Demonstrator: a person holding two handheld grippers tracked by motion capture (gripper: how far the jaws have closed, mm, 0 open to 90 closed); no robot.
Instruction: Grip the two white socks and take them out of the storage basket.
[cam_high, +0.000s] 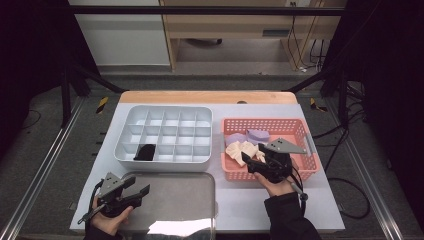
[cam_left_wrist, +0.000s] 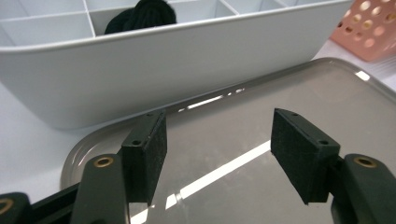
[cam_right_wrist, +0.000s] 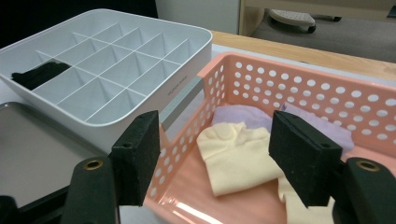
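- High view: white table (cam_high: 320, 210) with a wooden strip along the far edge, grey floor around it, dark frame bars and curtains at both sides, pale cabinet and wooden furniture behind, cables on the floor at right.
- On the table: white divided box (cam_high: 165, 134) at centre left with a black sock (cam_high: 145, 152) in a near-left compartment; pink perforated basket (cam_high: 300, 131) just to its right; grey metal tray (cam_high: 175, 200) at the near edge.
- In the basket: cream socks (cam_high: 242, 150) at the near left, purple socks (cam_high: 250, 136) behind them.
- Left gripper (cam_high: 141, 192) low over the tray's left part, jaws spread, nothing between them.
- Right gripper (cam_high: 252, 162) over the basket's near rim, just beside the cream socks, jaws spread and empty.
- Left gripper view: left gripper (cam_left_wrist: 219, 156) hovering above the glossy tray (cam_left_wrist: 280, 93), jaws wide apart; box wall (cam_left_wrist: 163, 70) ahead, black sock (cam_left_wrist: 142, 16) peeking over it, basket corner (cam_left_wrist: 369, 28) at upper right.
- Right gripper view: right gripper (cam_right_wrist: 217, 161) spread above the basket (cam_right_wrist: 327, 100); cream socks (cam_right_wrist: 236, 156) lying between and beyond the jaws, untouched; purple socks (cam_right_wrist: 243, 114) behind; box (cam_right_wrist: 116, 60) at left holding the black sock (cam_right_wrist: 39, 73); tray (cam_right_wrist: 37, 149) at lower left.
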